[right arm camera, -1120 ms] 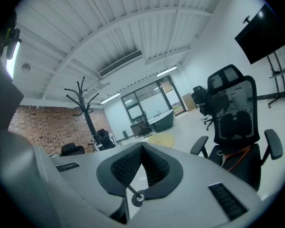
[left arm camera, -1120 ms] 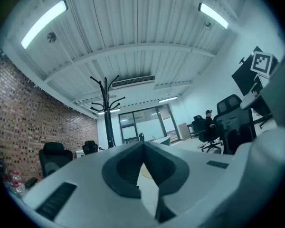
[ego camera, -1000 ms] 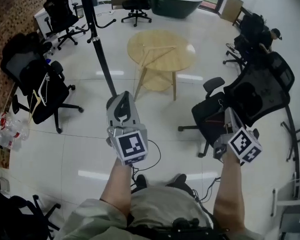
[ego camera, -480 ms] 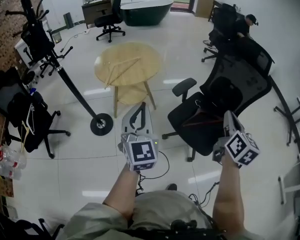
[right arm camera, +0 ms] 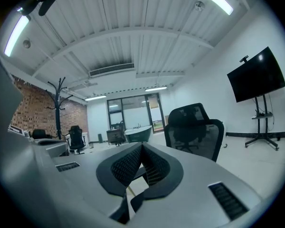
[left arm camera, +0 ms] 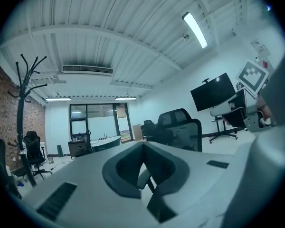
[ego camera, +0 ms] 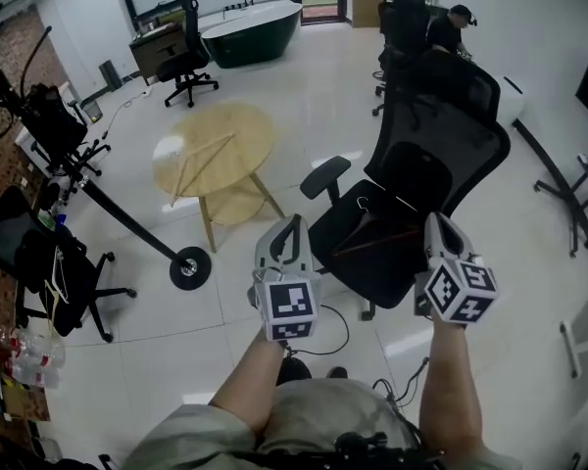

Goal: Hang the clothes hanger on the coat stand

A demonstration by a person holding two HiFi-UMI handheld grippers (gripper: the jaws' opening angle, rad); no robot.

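Reddish-brown, a thin clothes hanger [ego camera: 371,240] is seen in the head view, laid on the black mesh office chair's [ego camera: 441,135] seat. It lies between and beyond the grey left gripper [ego camera: 293,225] and grey right gripper [ego camera: 434,223]. A black coat stand [ego camera: 127,225] is tilted left of that chair.

In the left gripper view, the left gripper's [left arm camera: 143,146] jaws are pressed together on nothing.

In the right gripper view, the right gripper [right arm camera: 142,148] is likewise clenched empty.

2 hand-held grippers [ego camera: 294,221] [ego camera: 434,220], 1 coat stand [ego camera: 189,268], 1 rnd wood table [ego camera: 214,150], 2 clothes hangers [ego camera: 372,238] [ego camera: 58,280].
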